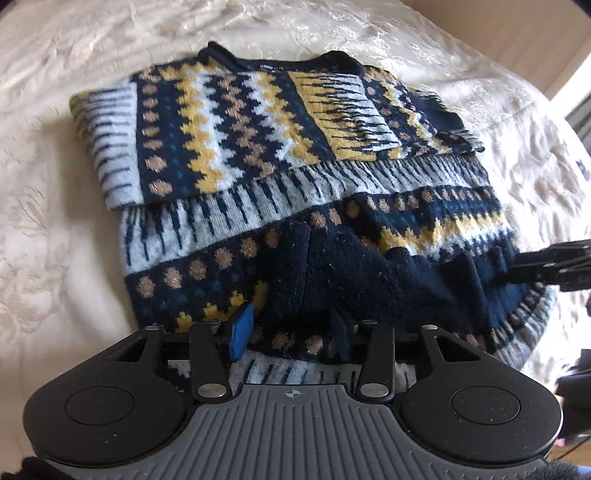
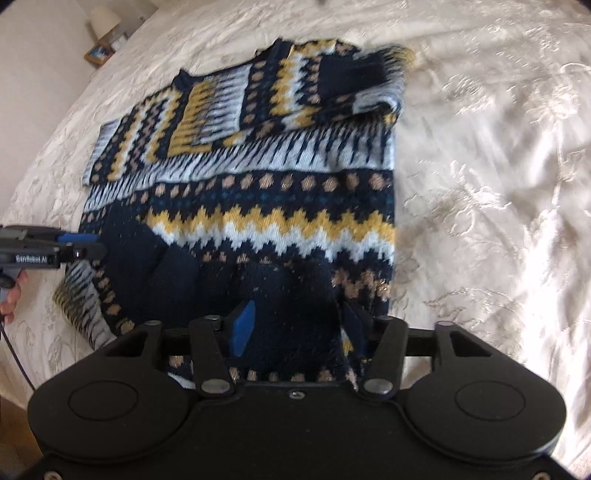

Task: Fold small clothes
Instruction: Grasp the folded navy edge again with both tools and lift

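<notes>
Knit sweater (image 1: 295,177): near hem bunched between parted pads of left gripper (image 1: 290,332) and right gripper (image 2: 295,328); collar lies far ahead; neither visibly clamped.

Home bedroom showing. Cream embroidered bedspread (image 2: 480,184) covering whole work surface, creasing softly like quilted bedding. At far corner, small wooden bedside table (image 2: 96,51) standing against pale wall, carrying white-shaded lamp (image 2: 104,20). Daylight coming in from one side. Knitted patterned sweater (image 1: 280,155) lying on bed, suggesting household laundry.
</notes>
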Available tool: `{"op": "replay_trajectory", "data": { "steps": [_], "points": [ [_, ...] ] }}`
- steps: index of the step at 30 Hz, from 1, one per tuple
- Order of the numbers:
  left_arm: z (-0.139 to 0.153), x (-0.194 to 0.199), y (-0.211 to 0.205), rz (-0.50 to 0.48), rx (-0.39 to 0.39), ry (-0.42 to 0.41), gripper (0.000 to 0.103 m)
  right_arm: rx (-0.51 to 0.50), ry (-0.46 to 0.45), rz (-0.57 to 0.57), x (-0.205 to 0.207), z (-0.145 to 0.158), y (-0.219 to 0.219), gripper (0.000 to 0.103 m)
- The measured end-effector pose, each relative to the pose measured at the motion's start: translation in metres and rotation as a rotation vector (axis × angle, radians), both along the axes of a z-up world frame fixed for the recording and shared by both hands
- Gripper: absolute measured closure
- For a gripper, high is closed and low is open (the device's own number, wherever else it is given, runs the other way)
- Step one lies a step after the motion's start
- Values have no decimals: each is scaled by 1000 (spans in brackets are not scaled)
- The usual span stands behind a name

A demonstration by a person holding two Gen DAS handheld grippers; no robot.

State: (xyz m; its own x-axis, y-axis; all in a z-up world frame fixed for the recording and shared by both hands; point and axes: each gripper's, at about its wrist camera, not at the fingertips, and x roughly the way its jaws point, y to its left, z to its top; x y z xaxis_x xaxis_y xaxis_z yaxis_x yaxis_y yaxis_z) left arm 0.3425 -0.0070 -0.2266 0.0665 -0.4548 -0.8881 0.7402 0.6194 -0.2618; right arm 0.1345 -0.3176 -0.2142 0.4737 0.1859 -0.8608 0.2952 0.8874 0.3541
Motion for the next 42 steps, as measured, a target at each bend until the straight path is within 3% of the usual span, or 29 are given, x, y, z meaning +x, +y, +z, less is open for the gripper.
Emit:
{"op": "replay_trajectory", "data": {
  "steps": [3, 8, 10, 13, 19, 20, 21, 24, 27, 34, 39, 42],
  "points": [
    [-2, 2, -1, -14, -4, 22, 59, 18, 7, 8, 2, -3, -2, 50],
    [0, 3, -5, 33, 1, 49, 59, 82, 9, 7, 7, -4, -10, 82],
    [3, 3, -6, 59, -18, 68, 59, 89, -6, 32, 9, 1, -9, 83],
    [4, 3, -14, 61, -2, 22, 59, 83, -37, 75, 10, 12, -6, 83],
    [-4, 9, -36, -21, 11, 40, 60, 88, -58, 97, 10, 18, -10, 83],
    [-3, 8, -36, -42, -19, 54, 69, 87, -56, 93, 10, 17, -11, 83],
    [-2, 8, -36, -48, -32, 63, 89, 88, -57, 90, 10, 17, -13, 83],
    [4, 0, -30, 0, -43, 47, 94, 86, -66, 82, 8, 21, -15, 83],
    [19, -11, -13, 123, -99, 30, 95, 68, -89, 71, 5, 31, -17, 85],
    [80, -13, 8, 299, -233, -96, 95, 4, -212, 47, 19, 74, -30, 86],
    [117, 14, -7, 304, -296, -187, 94, -63, -308, 54, 60, 102, -46, 86],
    [124, 35, -26, 302, -304, -218, 94, -88, -330, 59, 96, 107, -55, 86]
  ]
}}
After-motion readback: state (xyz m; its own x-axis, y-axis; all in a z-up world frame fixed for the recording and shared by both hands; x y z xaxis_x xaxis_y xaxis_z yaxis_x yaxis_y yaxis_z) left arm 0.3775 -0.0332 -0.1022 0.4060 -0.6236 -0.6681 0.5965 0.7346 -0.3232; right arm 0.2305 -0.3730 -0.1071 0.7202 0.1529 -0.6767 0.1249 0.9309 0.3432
